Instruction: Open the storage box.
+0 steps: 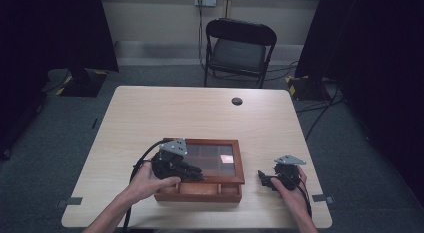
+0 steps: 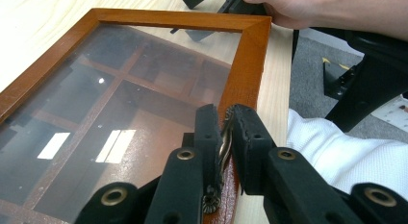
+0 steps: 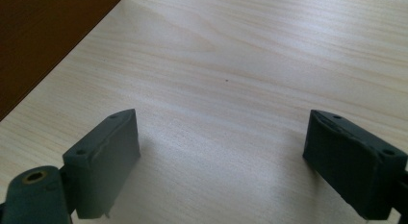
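- We find a wooden box [image 1: 200,192] with a glass lid [image 1: 220,158] in the lower centre of the high view, resting on a light wood table [image 1: 200,113] near its front edge.
- The lid is raised off the base at the near side; open compartments of the base show below it along the bottom edge of the box.
- The left gripper [image 1: 192,172] lies over the lid's left portion in the high view, held by the left hand [image 1: 147,180] coming in from the lower left.
- In the left gripper view, its jaws are pressed nearly together on a small metal clasp [image 2: 225,137] fixed to the lid's wooden frame [image 2: 248,65], lower centre of the frame.
- Through the glass there we note wooden dividers inside the box; their contents cannot be made out.
- The right gripper [image 1: 264,179] sits at the lower right of the high view, beside the box and apart from it, held by the right hand [image 1: 295,190].
- In the right gripper view its jaws stand wide apart over bare table, gripping nothing; a dark brown side of the box fills the upper left corner.
- A black folding chair [image 1: 239,50] stands beyond the table, top centre of the high view.
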{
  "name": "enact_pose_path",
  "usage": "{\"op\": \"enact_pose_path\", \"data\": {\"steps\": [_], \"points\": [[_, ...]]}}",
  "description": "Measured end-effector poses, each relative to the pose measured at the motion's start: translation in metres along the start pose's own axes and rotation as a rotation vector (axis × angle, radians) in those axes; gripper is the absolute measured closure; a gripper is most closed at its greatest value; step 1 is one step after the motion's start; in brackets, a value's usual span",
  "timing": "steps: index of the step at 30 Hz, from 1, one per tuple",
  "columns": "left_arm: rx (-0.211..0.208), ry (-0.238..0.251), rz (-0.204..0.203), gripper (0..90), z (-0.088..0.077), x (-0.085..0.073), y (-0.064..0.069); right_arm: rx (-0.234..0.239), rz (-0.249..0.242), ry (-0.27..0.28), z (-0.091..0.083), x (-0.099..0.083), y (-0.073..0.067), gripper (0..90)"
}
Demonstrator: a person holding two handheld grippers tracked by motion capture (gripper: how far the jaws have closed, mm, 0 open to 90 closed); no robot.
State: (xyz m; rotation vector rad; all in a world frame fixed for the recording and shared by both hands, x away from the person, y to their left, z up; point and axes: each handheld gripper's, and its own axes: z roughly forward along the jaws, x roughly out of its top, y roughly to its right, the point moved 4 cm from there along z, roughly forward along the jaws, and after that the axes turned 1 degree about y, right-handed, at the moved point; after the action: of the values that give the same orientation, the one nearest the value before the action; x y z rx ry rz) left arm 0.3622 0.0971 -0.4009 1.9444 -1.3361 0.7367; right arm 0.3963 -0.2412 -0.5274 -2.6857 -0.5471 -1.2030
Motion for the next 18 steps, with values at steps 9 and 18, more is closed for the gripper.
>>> {"op": "enact_pose_path", "data": {"steps": [9, 18], "points": [[0.015, 0.004, 0.008, 81.1, -0.0058, 0.0073, -0.0001, 0.0, 0.0, 0.0, 0.0, 0.0, 0.0, 11.1], [0.009, -0.006, 0.017, 81.2, -0.0068, 0.0092, -0.0016, 0.0, -0.002, -0.001, 0.0, 0.0, 0.0002, 11.1]]}}
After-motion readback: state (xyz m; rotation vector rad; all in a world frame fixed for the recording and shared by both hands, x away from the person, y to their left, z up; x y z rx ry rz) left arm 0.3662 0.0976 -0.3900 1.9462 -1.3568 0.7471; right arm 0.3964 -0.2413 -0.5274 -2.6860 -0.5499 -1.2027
